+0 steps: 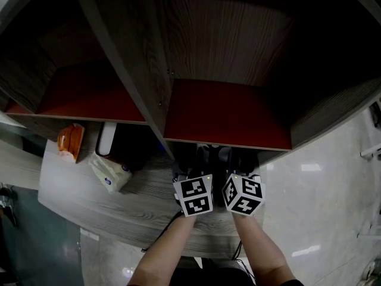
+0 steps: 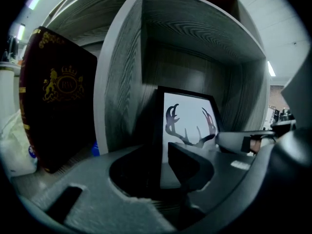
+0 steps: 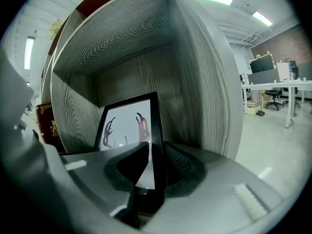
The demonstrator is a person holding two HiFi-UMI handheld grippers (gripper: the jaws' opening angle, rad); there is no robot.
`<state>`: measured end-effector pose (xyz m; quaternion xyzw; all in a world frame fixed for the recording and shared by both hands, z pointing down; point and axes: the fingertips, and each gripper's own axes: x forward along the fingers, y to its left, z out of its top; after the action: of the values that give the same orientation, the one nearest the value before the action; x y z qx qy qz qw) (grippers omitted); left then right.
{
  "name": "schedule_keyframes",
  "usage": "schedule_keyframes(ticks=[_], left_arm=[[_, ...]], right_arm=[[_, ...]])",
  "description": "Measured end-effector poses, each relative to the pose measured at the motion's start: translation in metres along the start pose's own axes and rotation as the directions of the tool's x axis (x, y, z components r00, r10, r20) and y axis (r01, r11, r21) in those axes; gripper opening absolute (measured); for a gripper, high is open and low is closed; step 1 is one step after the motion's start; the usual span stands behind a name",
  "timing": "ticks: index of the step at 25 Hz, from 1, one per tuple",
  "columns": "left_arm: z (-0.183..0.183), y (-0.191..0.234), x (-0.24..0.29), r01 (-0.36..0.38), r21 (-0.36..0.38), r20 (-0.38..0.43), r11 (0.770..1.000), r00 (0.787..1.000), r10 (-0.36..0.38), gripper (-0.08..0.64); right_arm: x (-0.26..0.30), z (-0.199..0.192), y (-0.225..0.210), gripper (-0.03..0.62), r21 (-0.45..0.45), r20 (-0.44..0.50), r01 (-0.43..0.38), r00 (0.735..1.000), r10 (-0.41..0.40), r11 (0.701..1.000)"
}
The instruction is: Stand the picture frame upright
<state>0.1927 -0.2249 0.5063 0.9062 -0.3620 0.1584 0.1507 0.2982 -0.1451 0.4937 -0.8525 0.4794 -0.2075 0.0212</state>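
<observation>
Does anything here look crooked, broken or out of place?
Only the frame in the cubby stands out: it isn't standing by itself. The left gripper and right gripper pinch its side edges. I can't tell whether it leans. Nothing looks spilled or broken.

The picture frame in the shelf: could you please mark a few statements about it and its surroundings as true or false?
1. The picture frame shows an antler print. True.
2. The frame lies flat on the shelf floor. False: it stands close to upright inside the compartment.
3. The left gripper and the right gripper each have a side edge of the frame between their jaws. True.
4. The dark red box shares the frame's compartment. False: it stands beyond the divider panel, to the left.
5. The frame's border is white. False: it is black.
</observation>
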Motion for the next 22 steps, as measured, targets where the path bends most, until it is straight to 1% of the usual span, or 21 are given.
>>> schedule_keyframes(ticks=[3, 10, 15, 19, 22], left_arm=[[0.001, 0.000, 0.002, -0.007, -0.020, 0.005, 1.000, 1.000, 0.007, 0.100], [0.006, 0.000, 0.008, -0.013, -0.038, 0.033, 0.999, 0.999, 0.014, 0.100], [0.009, 0.000, 0.011, -0.018, -0.044, 0.046, 0.999, 0.999, 0.020, 0.099], [0.010, -0.001, 0.013, -0.020, -0.033, 0.061, 0.999, 0.998, 0.023, 0.100], [0.010, -0.001, 0.012, -0.023, 0.002, 0.068, 1.000, 0.997, 0.023, 0.100]], right_arm=[[0.001, 0.002, -0.001, 0.080, 0.012, 0.011, 0.013, 1.000, -0.013, 1.000], [0.005, 0.005, -0.003, 0.081, 0.061, 0.062, 0.021, 0.998, -0.025, 0.998], [0.008, 0.007, -0.003, 0.081, 0.070, 0.077, 0.028, 0.996, -0.034, 0.997], [0.009, 0.009, -0.002, 0.081, 0.051, 0.080, 0.031, 0.996, -0.035, 0.998], [0.009, 0.009, -0.002, 0.083, 0.027, 0.082, 0.031, 0.996, -0.033, 0.999]])
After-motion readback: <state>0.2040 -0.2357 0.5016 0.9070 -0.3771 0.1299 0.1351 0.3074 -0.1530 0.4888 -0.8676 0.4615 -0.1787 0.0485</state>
